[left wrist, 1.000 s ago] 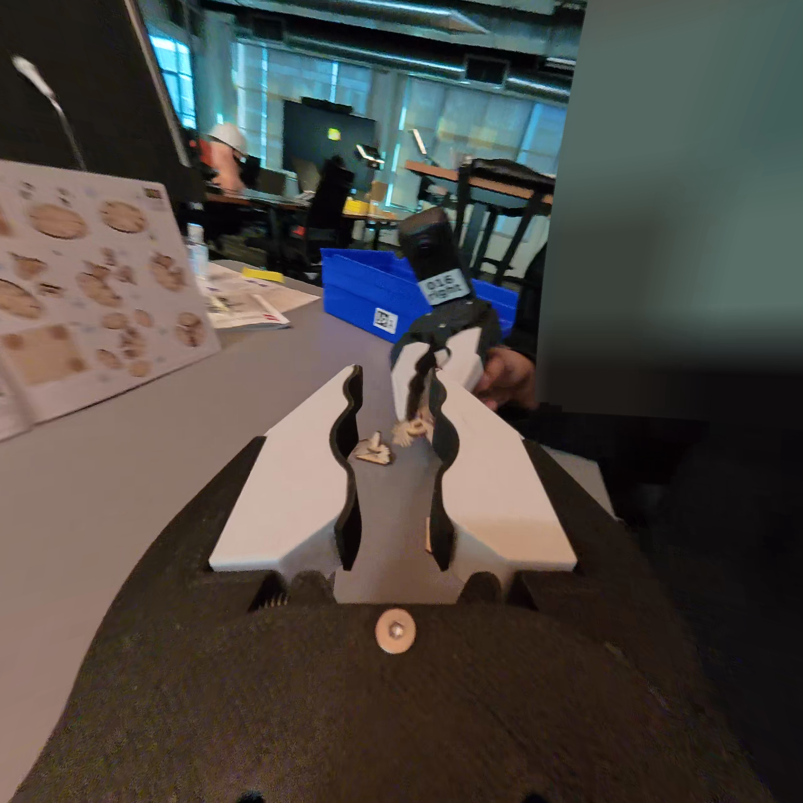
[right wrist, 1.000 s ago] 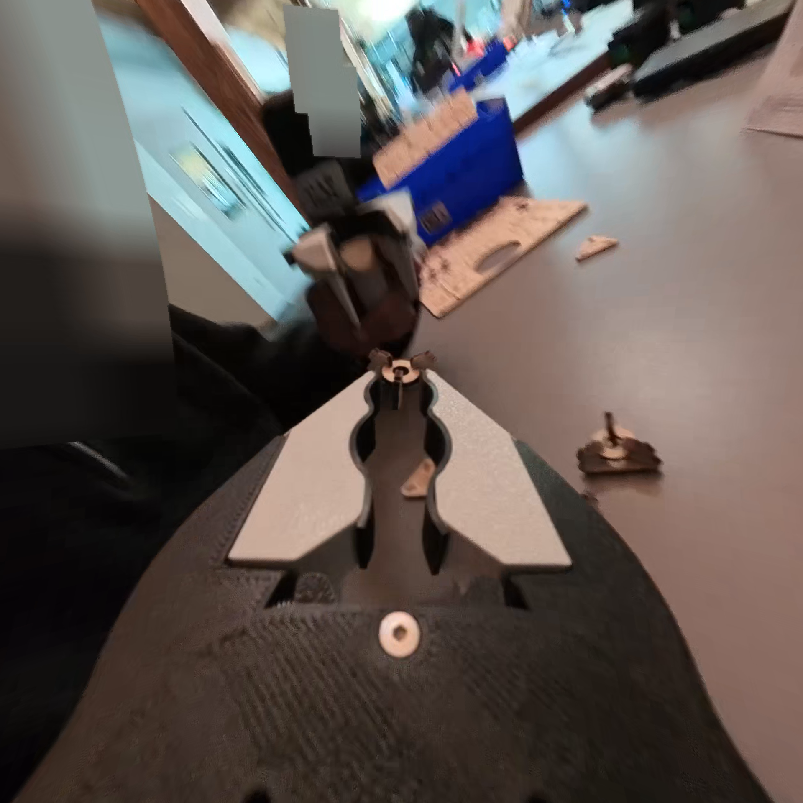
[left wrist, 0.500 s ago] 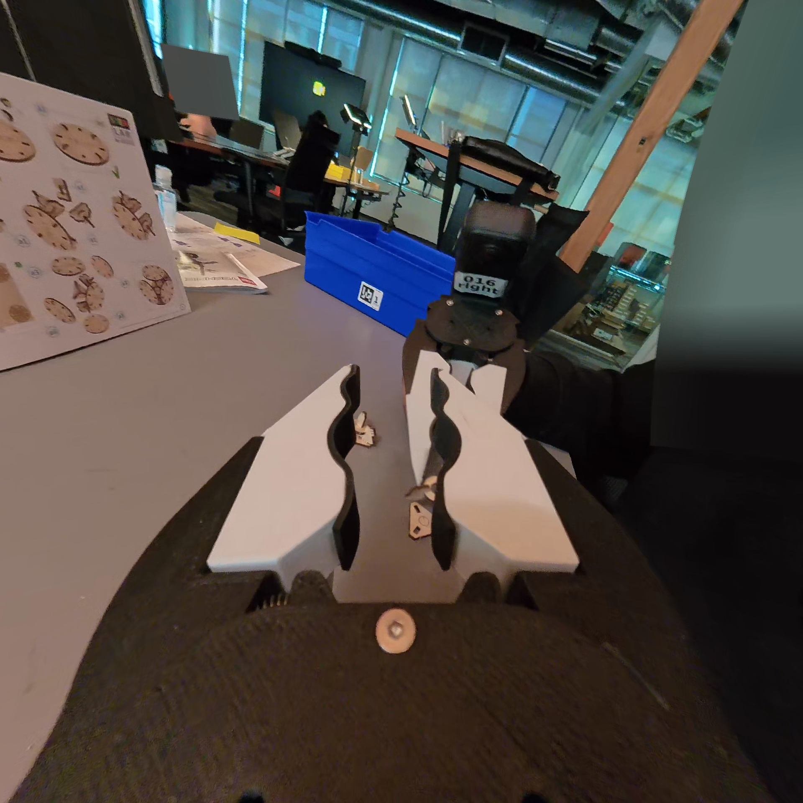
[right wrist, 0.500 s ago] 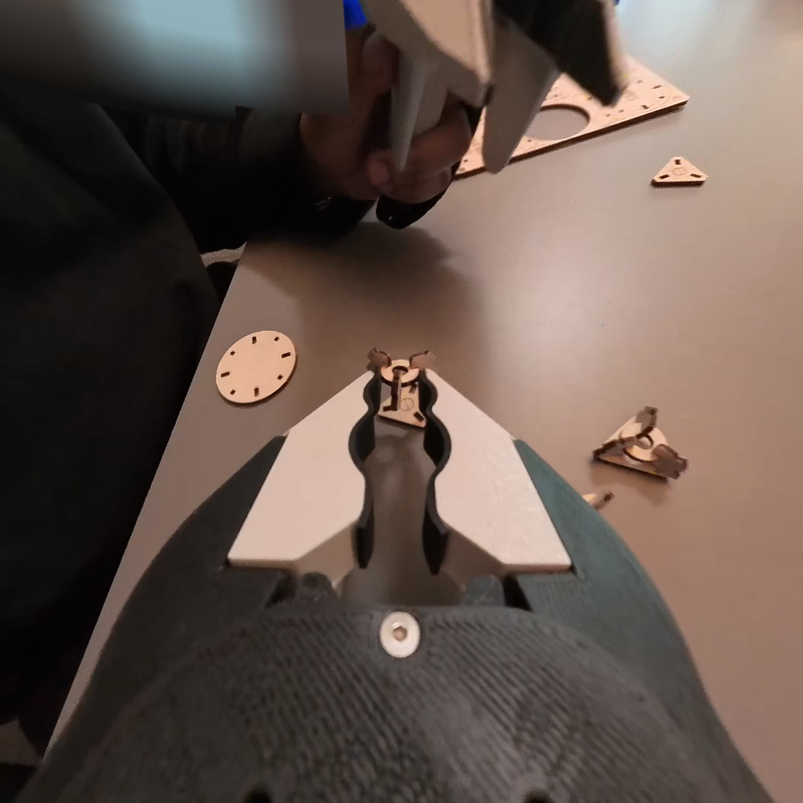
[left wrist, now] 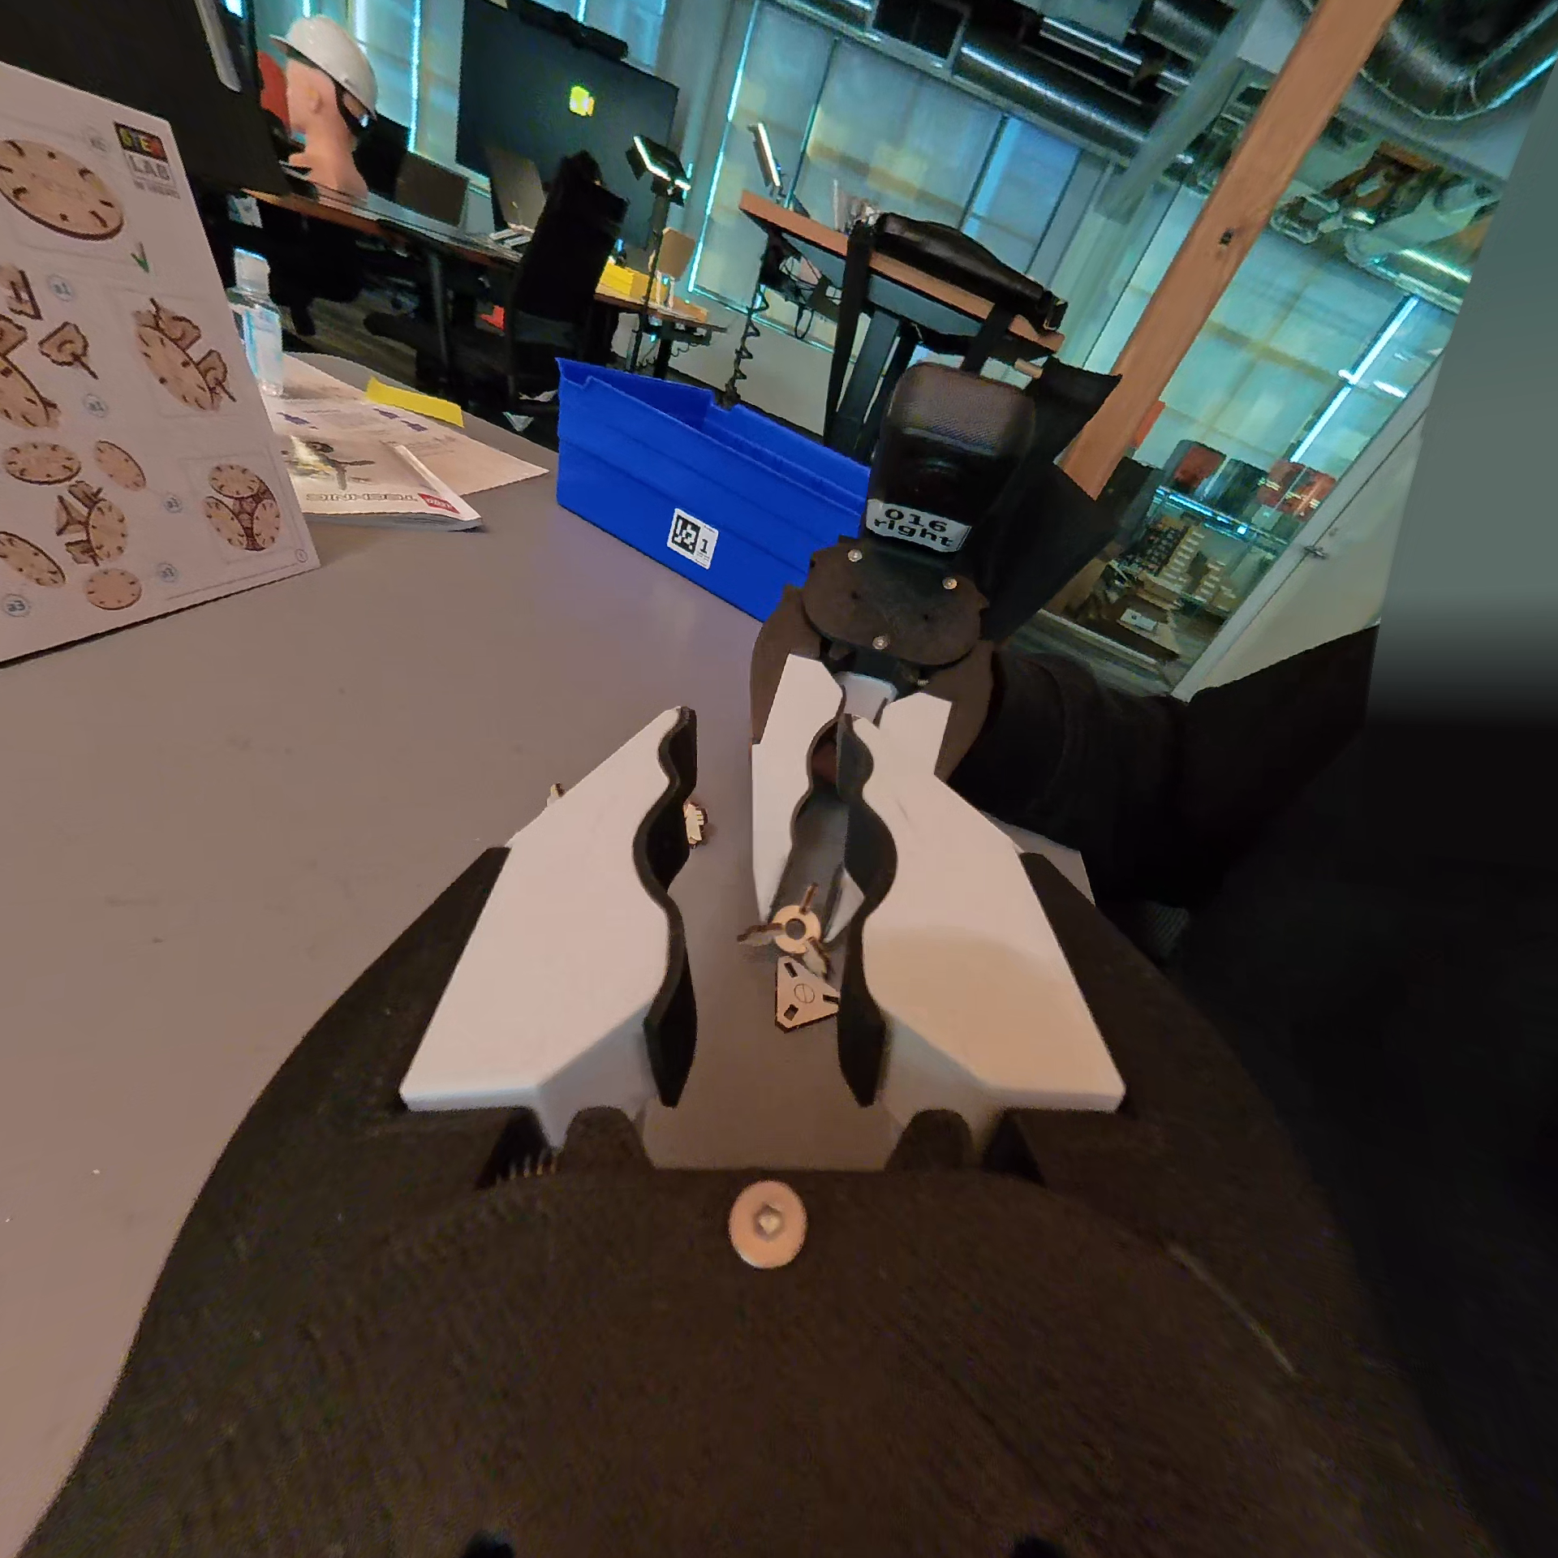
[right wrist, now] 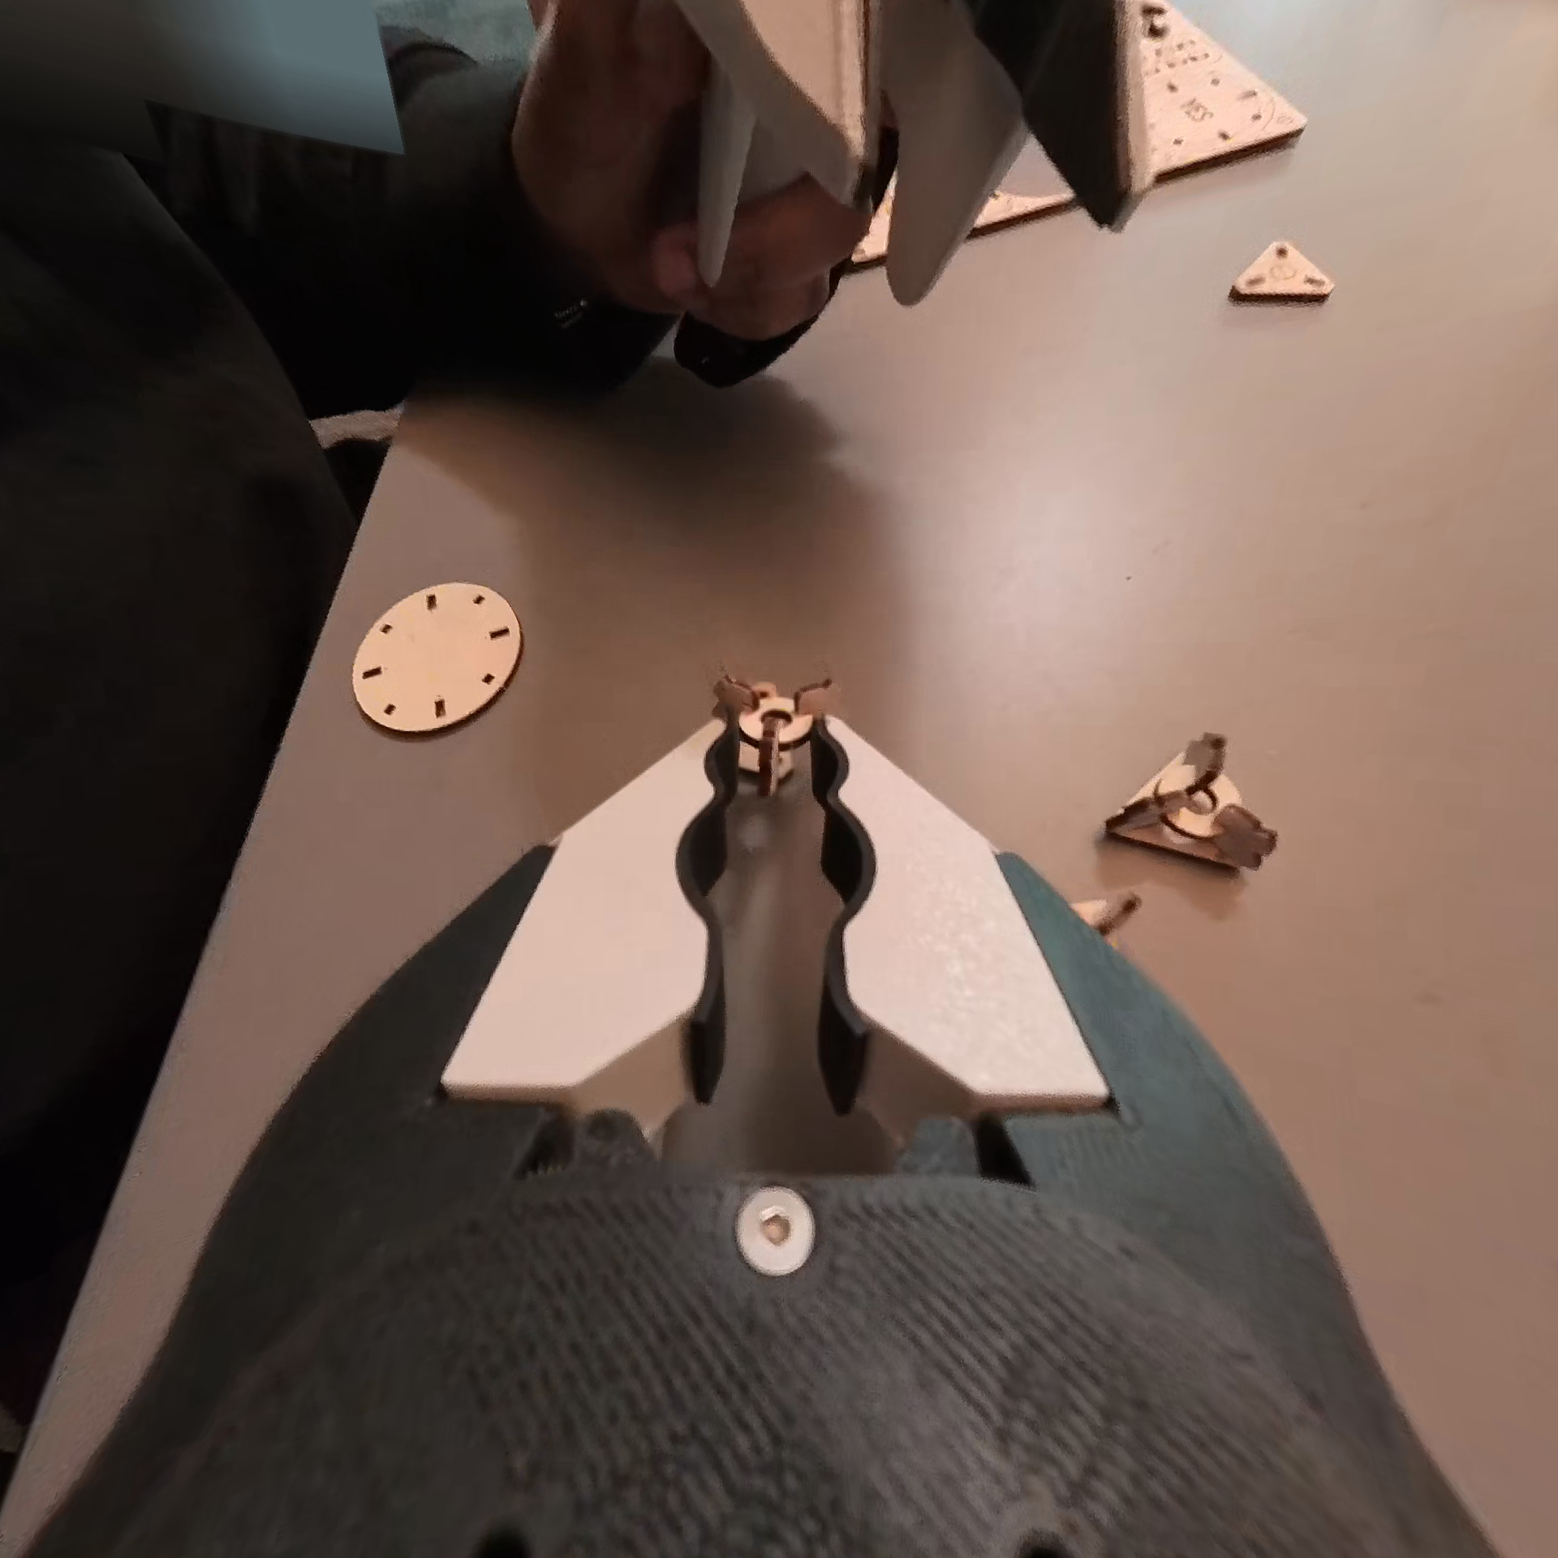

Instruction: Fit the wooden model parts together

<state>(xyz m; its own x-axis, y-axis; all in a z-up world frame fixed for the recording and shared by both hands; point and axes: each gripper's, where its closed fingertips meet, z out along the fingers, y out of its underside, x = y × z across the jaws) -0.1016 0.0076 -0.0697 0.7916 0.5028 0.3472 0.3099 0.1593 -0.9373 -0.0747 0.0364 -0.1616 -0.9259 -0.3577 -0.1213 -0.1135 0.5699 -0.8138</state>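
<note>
Here the right gripper [right wrist: 771, 733] is seen clamped on a small wooden hub piece [right wrist: 769, 727] with three prongs, both pads pressed to its sides, above the grey surface [right wrist: 969, 523]. The left gripper [left wrist: 763, 759] is held apart with nothing gripped; its right fingertip is hidden behind the right gripper's fingers. Below the hub, a wooden triangle [left wrist: 801, 999] is partly made out. A slotted wooden disc [right wrist: 437, 658] lies close to the surface's near edge. A triangular assembly [right wrist: 1193, 813] sits well apart on the right, another triangle [right wrist: 1281, 278] farther off. Open surface is left between them. A wooden sheet [right wrist: 1197, 126] is cut off at the top.
</note>
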